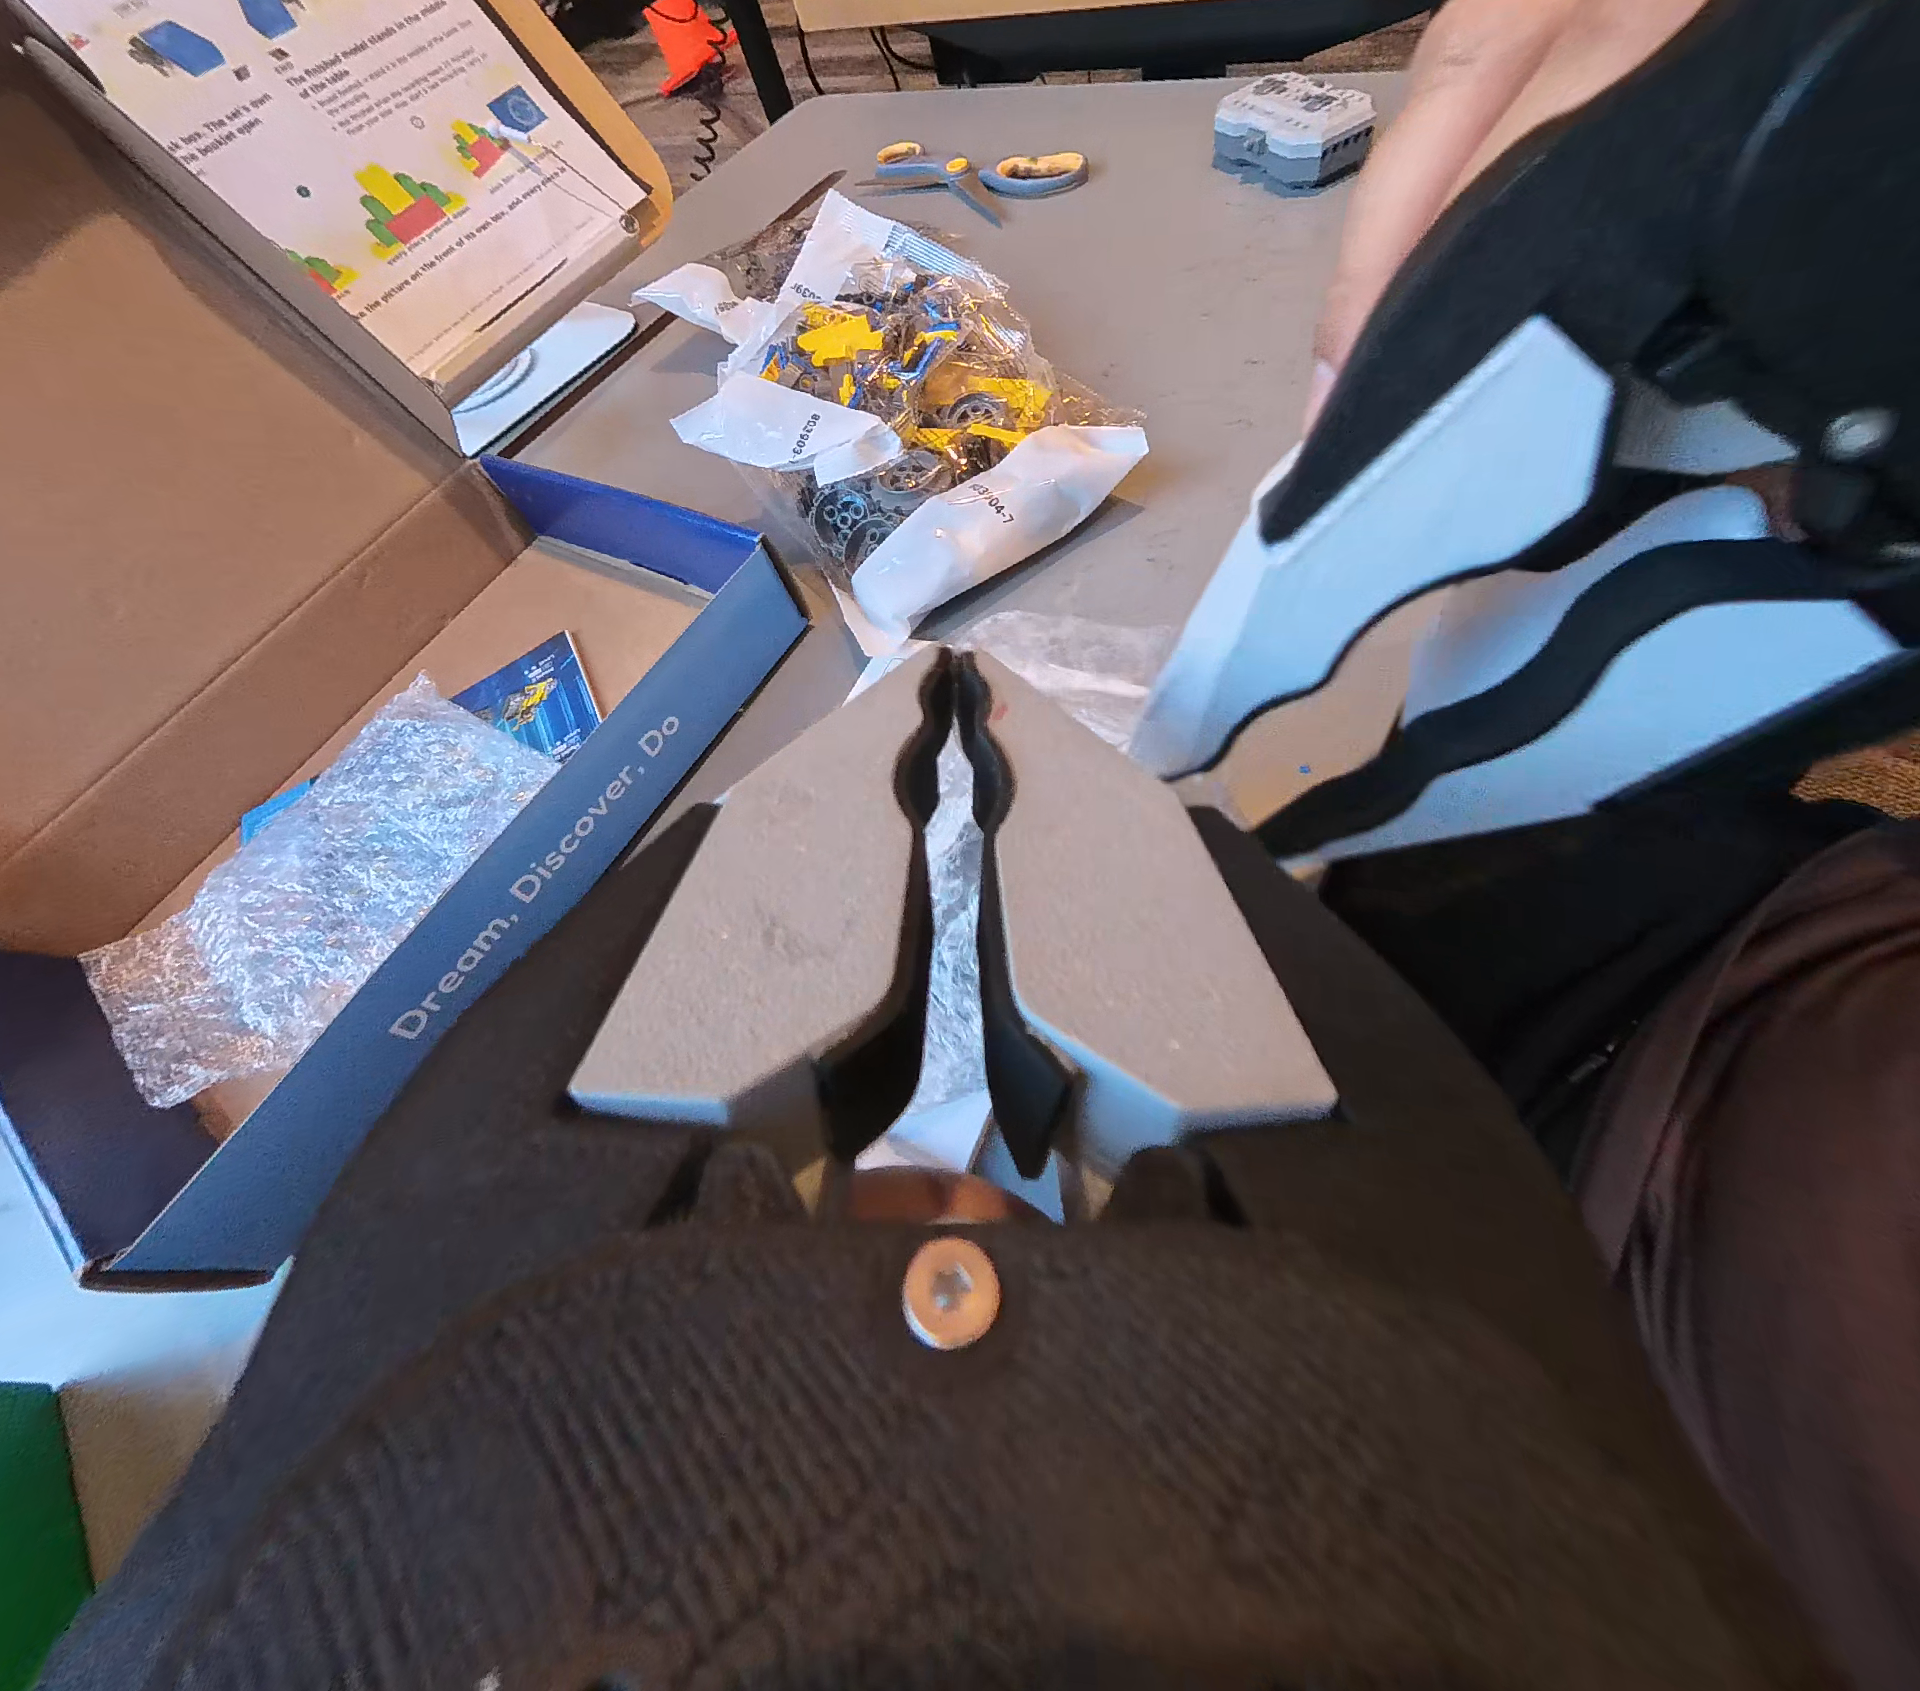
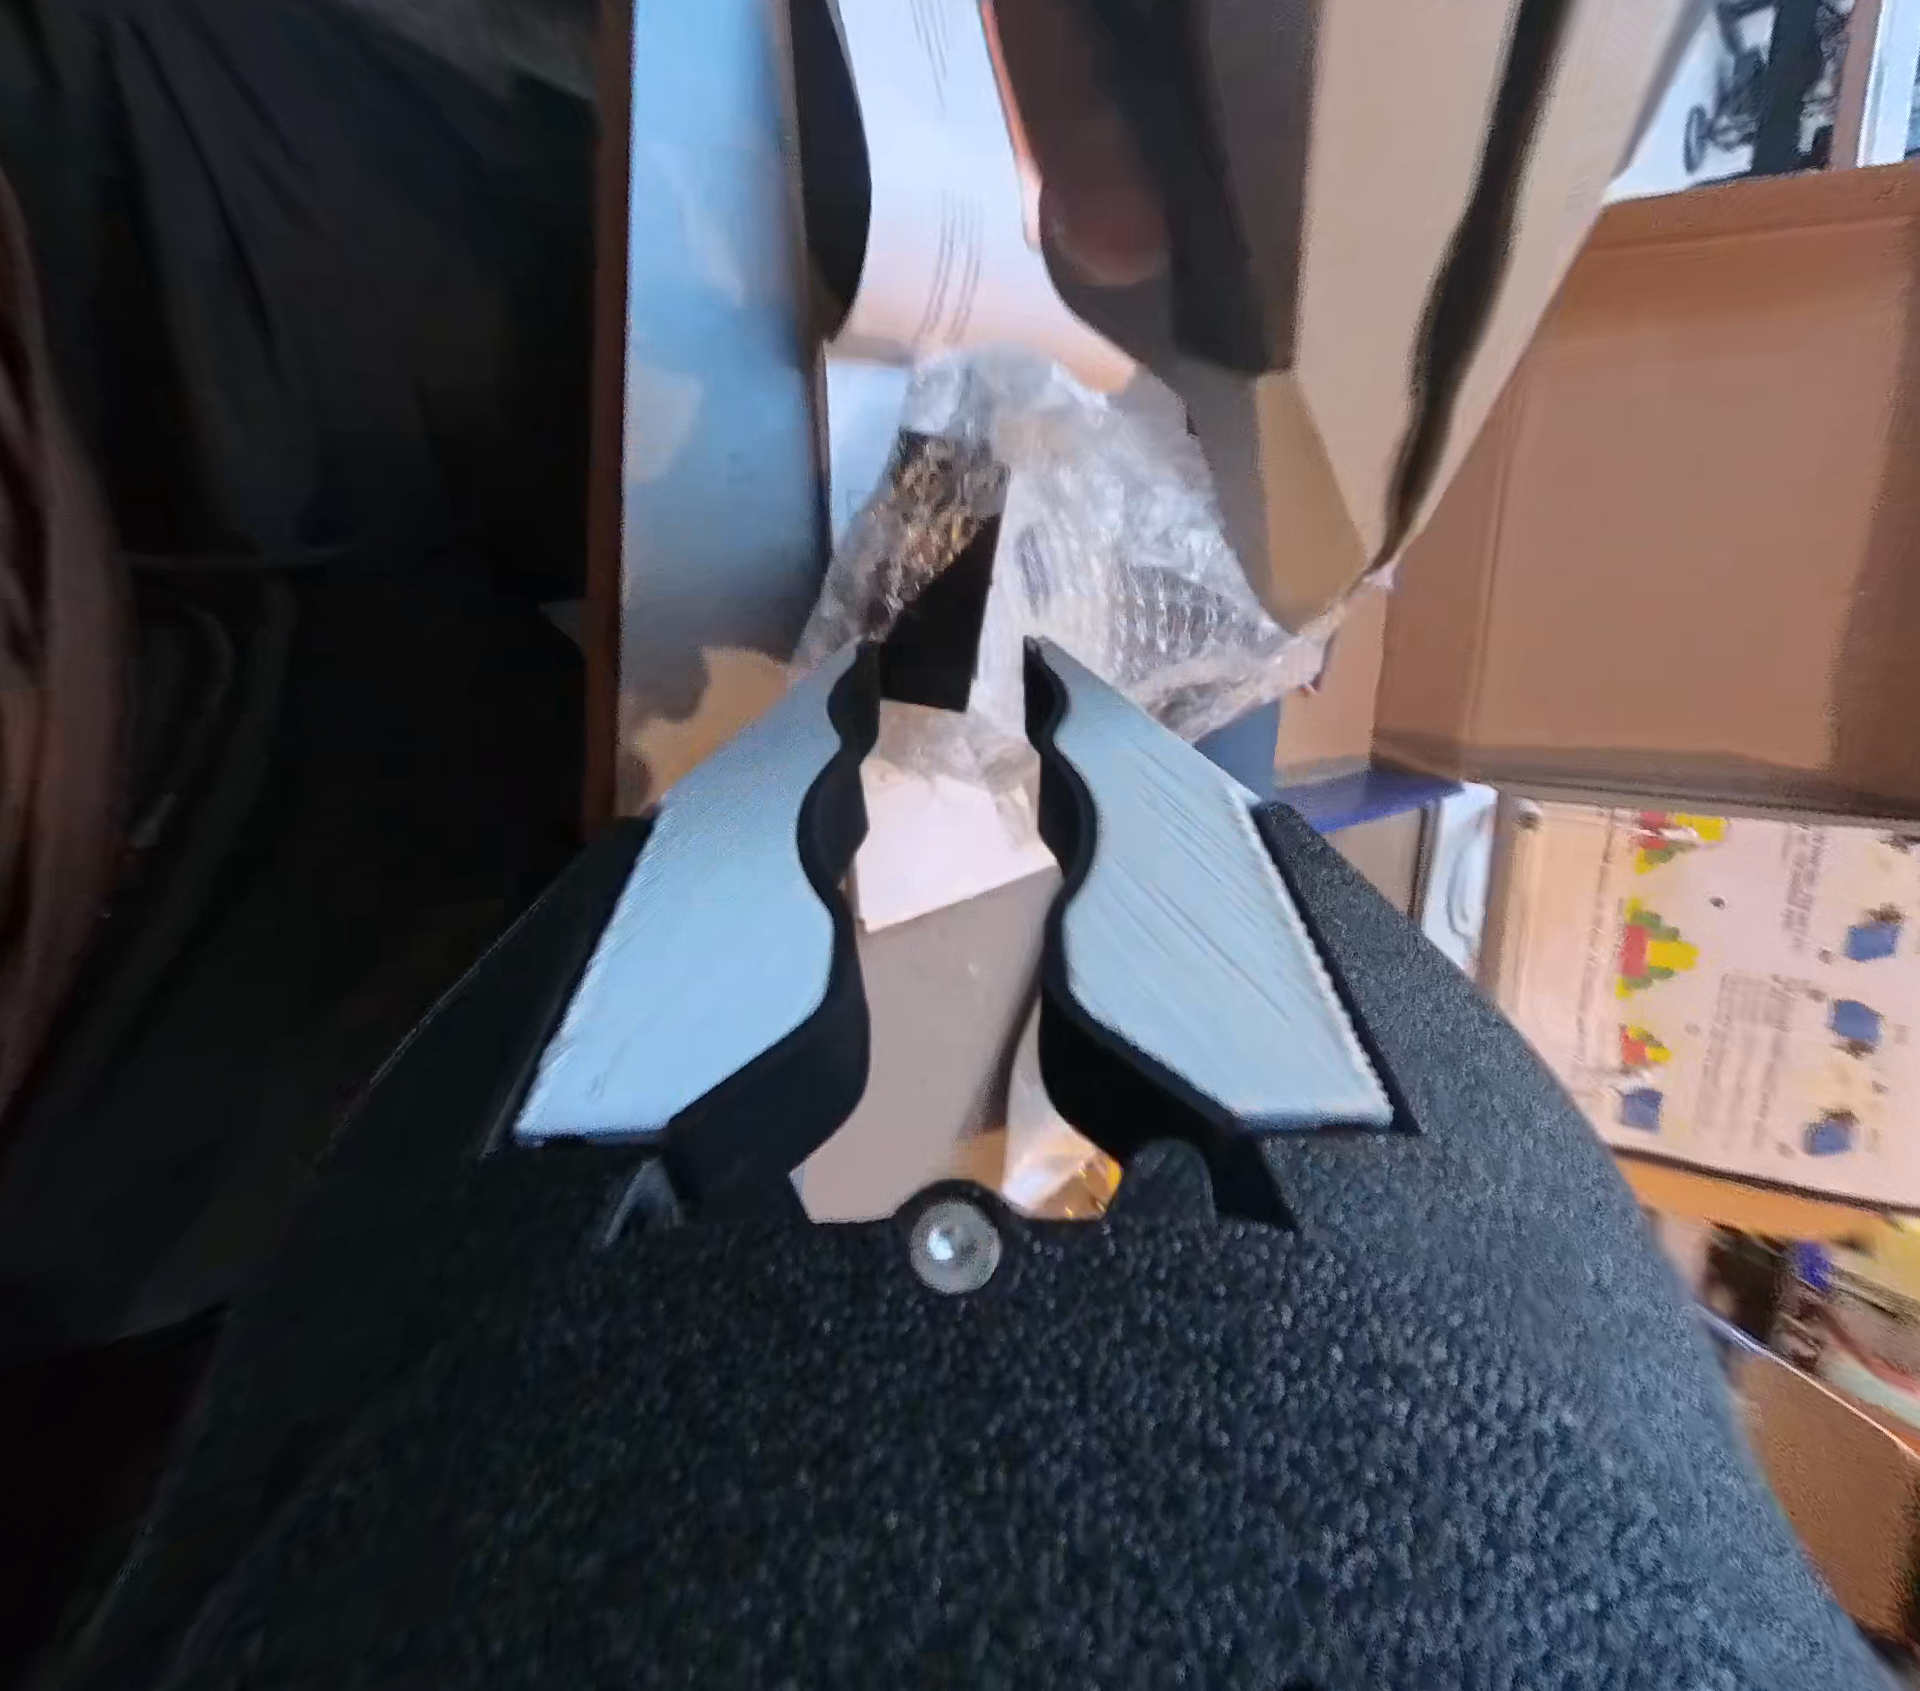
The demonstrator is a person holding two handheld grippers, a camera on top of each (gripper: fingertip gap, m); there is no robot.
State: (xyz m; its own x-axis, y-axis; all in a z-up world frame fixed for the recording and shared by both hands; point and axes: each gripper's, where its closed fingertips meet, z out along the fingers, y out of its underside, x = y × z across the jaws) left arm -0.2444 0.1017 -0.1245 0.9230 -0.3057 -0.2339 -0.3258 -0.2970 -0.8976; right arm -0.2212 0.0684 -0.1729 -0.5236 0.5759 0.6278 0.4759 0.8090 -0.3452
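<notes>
My left gripper [image 1: 954, 667] is shut on a clear plastic bag [image 1: 1070, 670]. The crinkled film runs between its pads and spreads out past the tips over the grey table [image 1: 1195, 291]. My right gripper [image 2: 951, 662] is open and empty, jaws a small gap apart. Its tips are just short of the same bag [image 2: 1101, 519], which holds dark parts and hangs in front of it. In the left wrist view the right gripper [image 1: 1216, 654] is close on the right, pointing at the bag. In the right wrist view the left gripper's fingers [image 2: 1382, 270] come down from above.
An open blue box [image 1: 665, 768] on the left holds bubble wrap [image 1: 312, 862] and a booklet [image 1: 540, 696]. Ahead lie bags of yellow, blue and grey parts [image 1: 904, 415], scissors [image 1: 966, 171] and a grey block [image 1: 1294, 124]. A propped instruction sheet [image 1: 312, 83] stands at left; a cardboard box [image 2: 1662, 498] shows. There is about 6 cm between the tips of the two grippers.
</notes>
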